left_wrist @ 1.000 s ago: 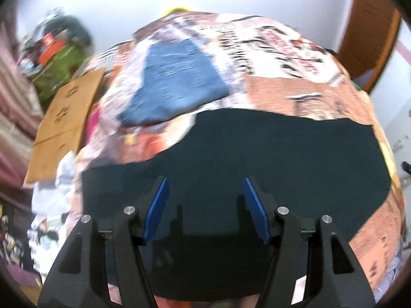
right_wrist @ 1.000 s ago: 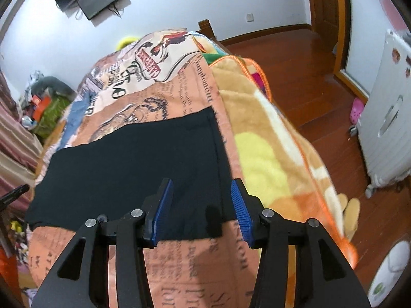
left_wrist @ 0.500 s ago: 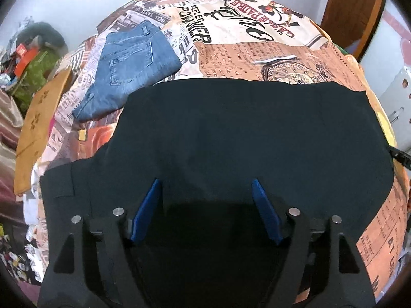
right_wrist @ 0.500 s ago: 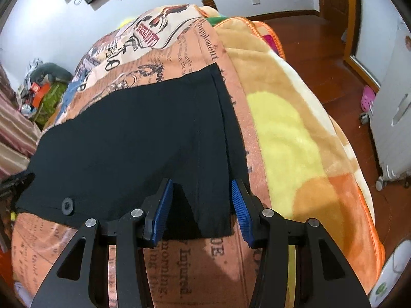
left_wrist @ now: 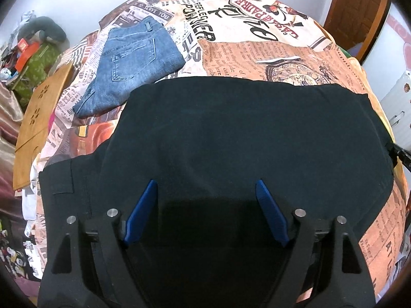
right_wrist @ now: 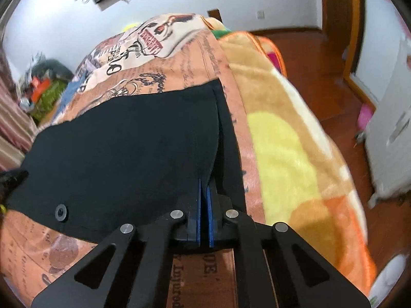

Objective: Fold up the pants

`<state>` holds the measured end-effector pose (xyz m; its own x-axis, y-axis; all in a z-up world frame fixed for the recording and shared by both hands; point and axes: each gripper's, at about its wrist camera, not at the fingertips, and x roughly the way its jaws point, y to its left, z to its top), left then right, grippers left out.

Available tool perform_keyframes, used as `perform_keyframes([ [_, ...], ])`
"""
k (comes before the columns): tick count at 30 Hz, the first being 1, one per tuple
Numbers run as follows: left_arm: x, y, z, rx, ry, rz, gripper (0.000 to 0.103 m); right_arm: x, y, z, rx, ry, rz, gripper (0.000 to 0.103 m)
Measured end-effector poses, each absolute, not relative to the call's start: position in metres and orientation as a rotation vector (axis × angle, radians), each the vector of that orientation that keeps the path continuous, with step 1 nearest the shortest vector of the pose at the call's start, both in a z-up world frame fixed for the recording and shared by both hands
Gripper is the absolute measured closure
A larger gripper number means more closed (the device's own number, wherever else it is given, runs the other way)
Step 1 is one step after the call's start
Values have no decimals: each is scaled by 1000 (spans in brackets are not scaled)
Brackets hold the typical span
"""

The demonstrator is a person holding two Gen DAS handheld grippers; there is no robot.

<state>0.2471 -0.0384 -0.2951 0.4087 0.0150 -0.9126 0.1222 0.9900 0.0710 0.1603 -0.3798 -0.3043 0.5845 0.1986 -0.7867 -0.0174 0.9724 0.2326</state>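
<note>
**A:** On the bed (left_wrist: 295, 59), over the newspaper-print cover, what can you make out of the black pants (left_wrist: 231, 133)?

**B:** They lie spread flat across the near half of the bed. From the left wrist view the near edge is cut off behind the left gripper (left_wrist: 205, 187), whose own shadow darkens the cloth between its blue fingers (left_wrist: 142, 209). A waistband with a belt loop shows at the left end. The right end runs out of sight at the bed's edge.

**A:** And that gripper's state?

**B:** Its fingers stand wide apart, over the fabric, gripping nothing. Whether the tips touch the cloth, I cannot tell.

**A:** The other one?

**B:** The right gripper (right_wrist: 204, 190) has its fingers pressed together on the pants' hem corner, where two black layers part along a seam. The cloth between the pads is a thin fold, mostly hidden by them.

**A:** How does the fabric look from that side?

**B:** Matte black, smooth, few wrinkles. A dark round button (right_wrist: 61, 212) sits near the lower edge at the left. The right side of that view is blurred.

**A:** What else lies around?

**B:** Folded blue jeans (left_wrist: 136, 61) rest behind the pants, toward the bed's far left, just beside their far edge. A yellow and orange fleece blanket (right_wrist: 295, 154) drapes the bed's right side, next to the hem. A wooden board (left_wrist: 38, 133) leans at the left of the bed, partly cut off.
</note>
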Motion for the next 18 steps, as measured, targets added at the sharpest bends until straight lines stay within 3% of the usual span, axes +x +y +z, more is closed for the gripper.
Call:
perform_keyframes([
  [7, 246, -39, -273, 117, 1103, -79, 23, 161, -388, -276, 120, 845, 73, 100],
  [13, 243, -54, -281, 161, 1122, -99, 23, 186, -381, -320, 105, 979, 59, 100],
  [16, 240, -61, -292, 194, 1141, -115, 23, 184, -380, -316, 105, 981, 48, 99],
  [18, 238, -63, -293, 207, 1124, -107, 21, 184, -389, -311, 156, 1007, 41, 92],
])
